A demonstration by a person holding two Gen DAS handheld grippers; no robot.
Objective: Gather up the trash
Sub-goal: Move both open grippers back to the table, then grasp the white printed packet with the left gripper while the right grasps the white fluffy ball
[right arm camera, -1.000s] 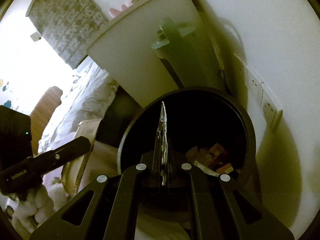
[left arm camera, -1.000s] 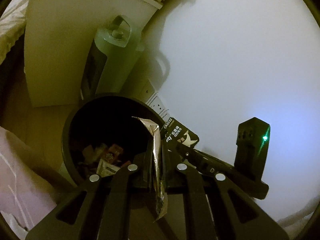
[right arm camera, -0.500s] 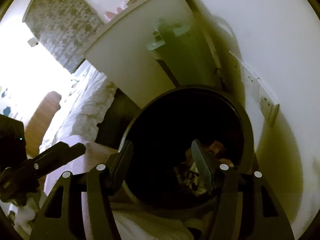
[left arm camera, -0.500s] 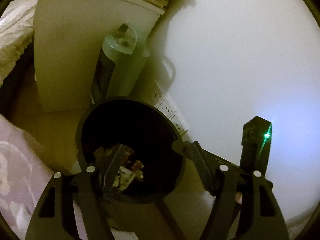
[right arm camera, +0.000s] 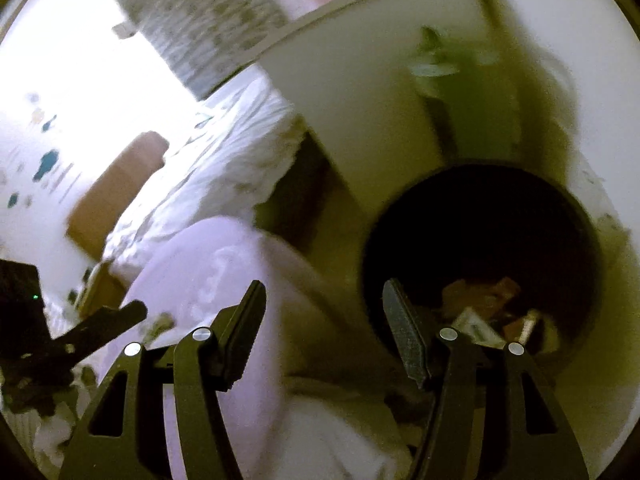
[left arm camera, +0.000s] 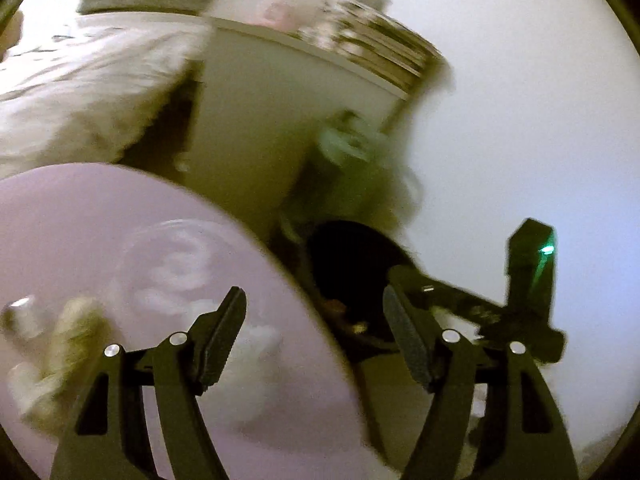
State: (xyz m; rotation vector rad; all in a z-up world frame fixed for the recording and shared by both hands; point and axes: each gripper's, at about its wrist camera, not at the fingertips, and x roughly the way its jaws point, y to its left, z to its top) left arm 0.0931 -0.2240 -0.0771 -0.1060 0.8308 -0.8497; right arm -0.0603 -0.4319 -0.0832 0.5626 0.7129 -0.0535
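The round black bin (right arm camera: 576,216) stands on the floor by the wall, with several wrappers (right arm camera: 480,304) lying at its bottom. My right gripper (right arm camera: 324,308) is pulled back to the bin's near left; its jaws are opening and nothing is between them. My left gripper (left arm camera: 312,316) is open and empty, half over a lilac cushion (left arm camera: 120,232) with the bin (left arm camera: 348,256) just behind its right finger. The right gripper's black body (left arm camera: 528,280), showing a green light, sits beside the bin. The left gripper's finger (right arm camera: 108,320) shows at the lower left of the right wrist view. Both views are motion-blurred.
A white bedside cabinet (right arm camera: 360,92) topped with stacked books (left arm camera: 380,44) stands behind the bin. A green tower appliance (right arm camera: 452,92) is between cabinet and white wall. A bed with white bedding (right arm camera: 224,148) and a wooden headboard (right arm camera: 116,188) lies to the left.
Both grippers went from shut on foil wrappers over the bin to open and empty; the wrappers are gone from the jaws. Both hands pulled back and left, toward the lilac cushion and bed.
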